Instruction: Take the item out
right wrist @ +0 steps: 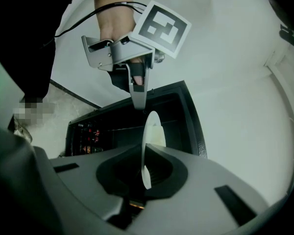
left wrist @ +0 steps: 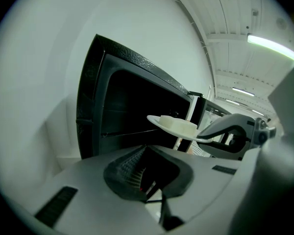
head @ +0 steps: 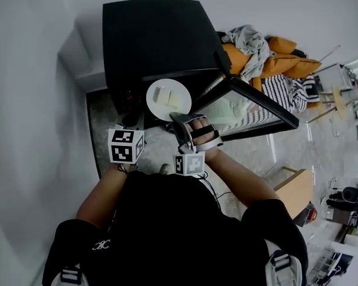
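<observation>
A: Status: right tongs (head: 180, 121) are clamped on the near rim of the white plate (head: 169, 99), 1-sided grip. The plate is in the air at the mouth of the black oven (head: 155, 34), by my read just clear of the cavity, beside the open glass door (head: 256, 109).

B: Left tongs (right wrist: 138, 99)?

A: Closed, nothing between them. The tip sits right at the plate's far rim; can't tell if it touches.

B: Risks?

A: 3.
1. Rim-only hold leaves the plate hanging off 1 edge. If it pivots in the jaws, the pale blocks (head: 165, 95) slide off.
2. The door is close on the right, so swinging that way could clip it and jar the plate.
3. A nudge from the left tongs could lever the plate out of the grip.

B: Fix?

A: Keep it level, pull straight back, and keep the left tongs off.
</observation>
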### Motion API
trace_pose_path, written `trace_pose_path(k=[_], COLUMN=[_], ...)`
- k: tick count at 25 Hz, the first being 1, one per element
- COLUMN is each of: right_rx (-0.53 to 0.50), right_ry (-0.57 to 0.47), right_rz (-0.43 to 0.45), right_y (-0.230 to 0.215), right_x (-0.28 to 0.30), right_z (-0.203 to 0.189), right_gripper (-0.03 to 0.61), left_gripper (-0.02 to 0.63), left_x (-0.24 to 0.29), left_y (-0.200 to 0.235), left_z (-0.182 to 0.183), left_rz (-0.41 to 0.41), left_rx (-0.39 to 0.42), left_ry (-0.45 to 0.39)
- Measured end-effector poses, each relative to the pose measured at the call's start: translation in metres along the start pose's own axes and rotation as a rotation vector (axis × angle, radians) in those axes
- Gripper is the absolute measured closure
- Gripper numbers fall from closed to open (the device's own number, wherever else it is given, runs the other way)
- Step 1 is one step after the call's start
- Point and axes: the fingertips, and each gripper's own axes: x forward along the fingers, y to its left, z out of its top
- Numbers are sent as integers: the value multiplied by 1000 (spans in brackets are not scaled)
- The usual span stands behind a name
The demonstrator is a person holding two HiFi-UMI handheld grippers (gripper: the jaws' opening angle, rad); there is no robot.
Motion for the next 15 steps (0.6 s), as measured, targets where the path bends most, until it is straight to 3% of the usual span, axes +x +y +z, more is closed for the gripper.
trace_pose_path(k=[15], right_rx=[11], right_ry=[-120], right_rz=[6], right_y=[6], right_x=[-41], right_z=[-30], right_gripper=[558], left_gripper=[605], left_x=[-10], left_y=[-51], left_z=[-24], left_rz=[99], left_rx=[-34], left_ry=[6])
